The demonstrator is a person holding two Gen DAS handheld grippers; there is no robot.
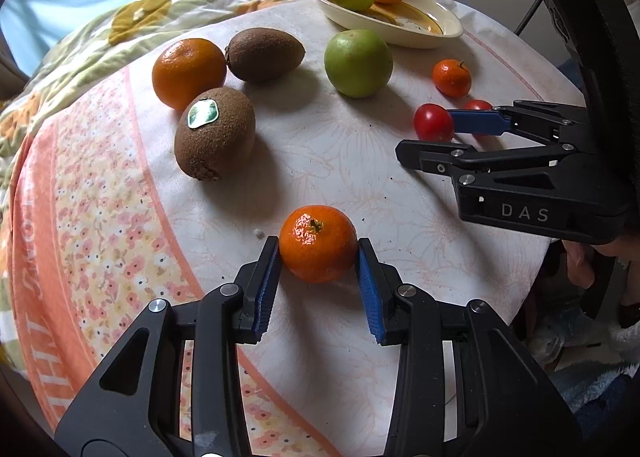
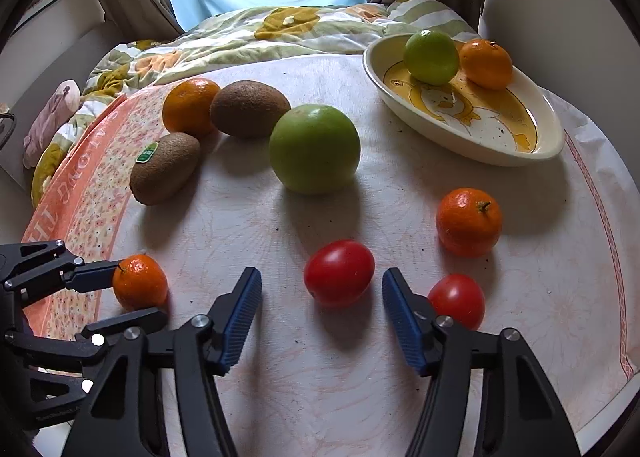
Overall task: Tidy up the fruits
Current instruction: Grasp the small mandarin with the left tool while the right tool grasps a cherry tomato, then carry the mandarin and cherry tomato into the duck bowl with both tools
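My left gripper (image 1: 318,257) pinches the mandarin (image 1: 318,243); my right gripper (image 2: 322,291) stands open, the tomato (image 2: 339,272) dead centre between its 2 pads, untouched.

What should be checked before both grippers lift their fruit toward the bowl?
1. Left gripper pads pressed on the small mandarin: ok.
2. Right gripper closed on the red tomato: not ok, gaps on both sides.
3. Second tomato clear of the right fingers: cannot tell, it sits just behind one.
4. Bowl has free space: ok.
5. Bowl contents, lime and orange, settled: ok.
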